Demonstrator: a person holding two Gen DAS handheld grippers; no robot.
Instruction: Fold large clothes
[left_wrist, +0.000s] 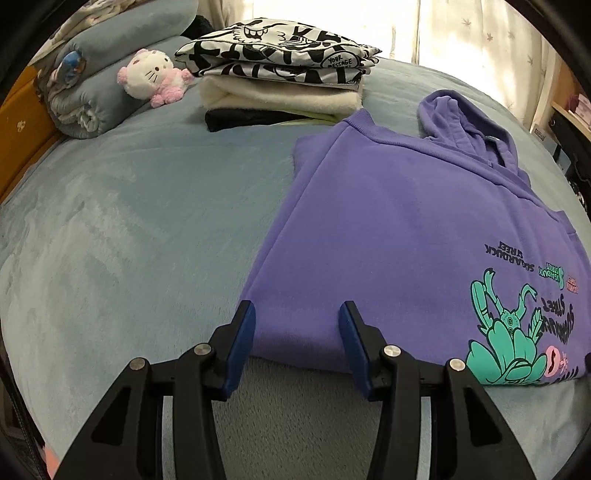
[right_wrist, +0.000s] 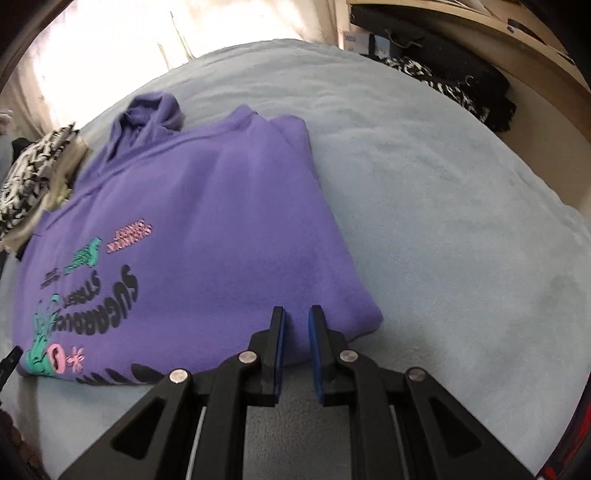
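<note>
Lying across a pale blue fleece blanket (left_wrist: 129, 221) that is covering the whole bed, the purple hoodie (left_wrist: 388, 229) is sitting folded into a rectangle, its hood pointing toward the far curtains (left_wrist: 461, 29), which are glowing with daylight. The left gripper (left_wrist: 297, 314) is hovering at the hoodie's near left corner with its blue pads spread wide, gripping nothing. The right gripper (right_wrist: 297, 314) is hovering at the near right corner, its pads parted by a narrow gap and holding nothing. Beyond the hoodie, a stack of folded clothes (left_wrist: 280, 85) is resting on the blanket, with a pink and white plush toy (left_wrist: 151, 75) and a rolled blanket (left_wrist: 92, 92) sitting to its left. Wooden shelving (right_wrist: 480, 37) is running along the right side of the bed.
</note>
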